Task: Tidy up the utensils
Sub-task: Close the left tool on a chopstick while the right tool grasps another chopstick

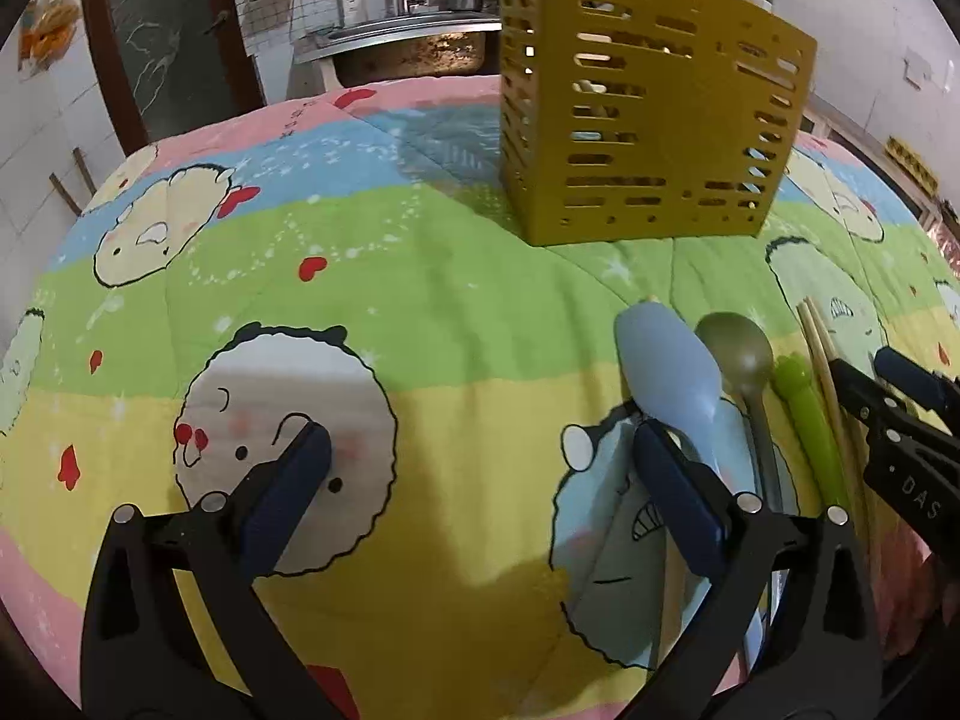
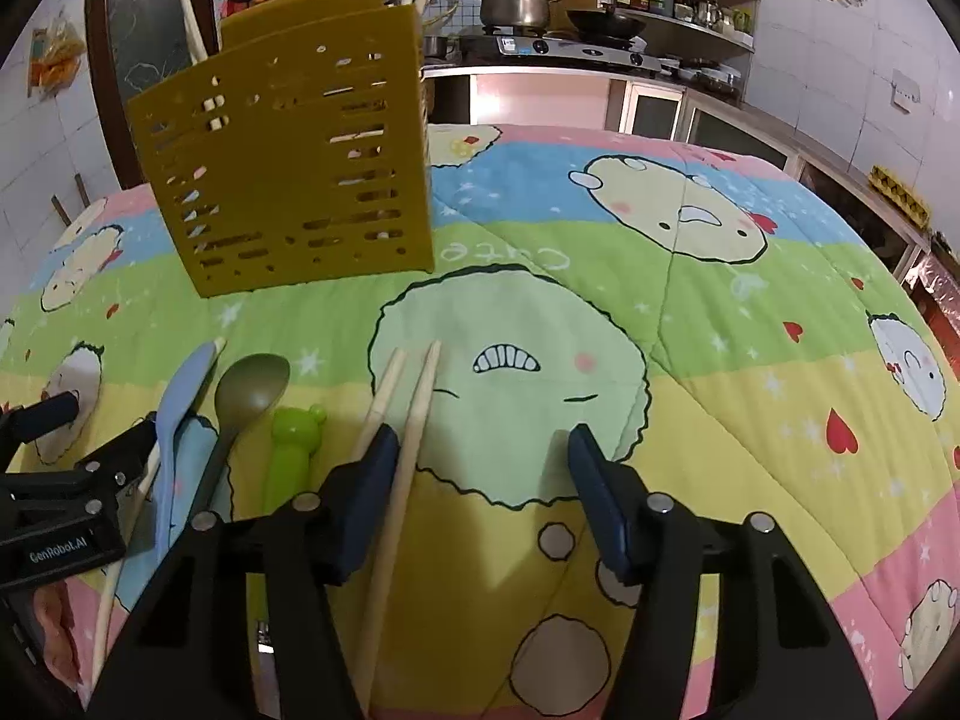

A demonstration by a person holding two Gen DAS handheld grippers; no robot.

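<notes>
A mustard-yellow slotted utensil holder [image 1: 648, 114] stands on the quilt, with chopsticks inside; it also shows in the right wrist view [image 2: 294, 180]. In front of it lie a light blue spoon [image 1: 666, 360], an olive green spoon [image 1: 741, 360], a green bear-handled utensil [image 1: 801, 402] and wooden chopsticks [image 1: 831, 372]. My left gripper [image 1: 480, 450] is open and empty, its right finger beside the blue spoon. My right gripper [image 2: 483, 450] is open over the pair of chopsticks [image 2: 414, 408], one chopstick lying between the jaws next to its left finger.
A cartoon-print quilt [image 2: 690, 360] covers the table. Behind it stand a sink [image 1: 408, 42], a stove with a pot [image 2: 516, 6] and shelves. A single chopstick [image 2: 120, 546] lies under the blue spoon [image 2: 180, 414] at the left.
</notes>
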